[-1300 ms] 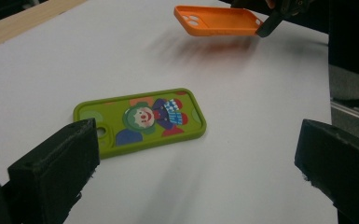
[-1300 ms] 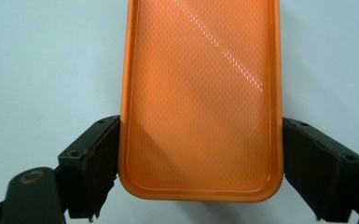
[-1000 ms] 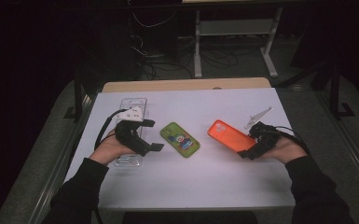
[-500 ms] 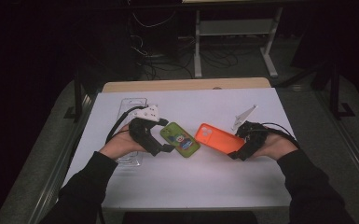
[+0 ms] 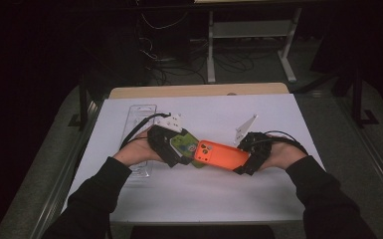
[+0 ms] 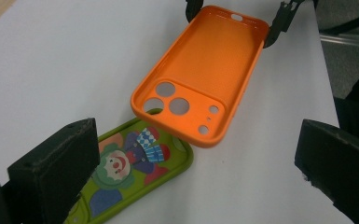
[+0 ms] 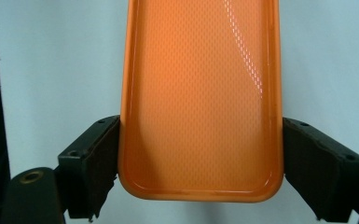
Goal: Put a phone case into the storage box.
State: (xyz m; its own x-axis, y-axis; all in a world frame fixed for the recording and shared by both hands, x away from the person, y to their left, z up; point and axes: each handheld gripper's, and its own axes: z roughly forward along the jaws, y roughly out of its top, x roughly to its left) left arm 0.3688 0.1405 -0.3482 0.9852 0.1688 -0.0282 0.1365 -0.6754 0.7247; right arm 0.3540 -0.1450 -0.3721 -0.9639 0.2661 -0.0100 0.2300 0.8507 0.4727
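Bench: white top, wooden strip along the far edge. Wide bare room on the near side, to the far right, and behind the work; the bench edges are well away from both cases.
Clear plastic tray: lies at the left of the bench, long side running away from the person; its near part is covered by the left hand and wrist, so its contents cannot be made out.
Orange phone case: held at the middle of the bench, open side up, its bottom end between the jaws of the right hand-held gripper. Its camera-hole end reaches leftward and overlaps the far end of the green case. In the left gripper view it sits raised above the bench, tilted, with its shadow beneath.
Green phone case: lies flat on the bench with a clown picture facing up, just in front of the left hand-held gripper; one end is hidden under the orange case, the other is cut off by the near jaw.
Right hand-held gripper: clamped on the orange phone case, one jaw pressed against each long side near the rounded bottom end.
Left hand-held gripper: jaws spread wide apart, holding nothing; the green case lies between and ahead of them, nearer the left jaw.
Grey plates: one on each hand-held gripper, standing above the hands.
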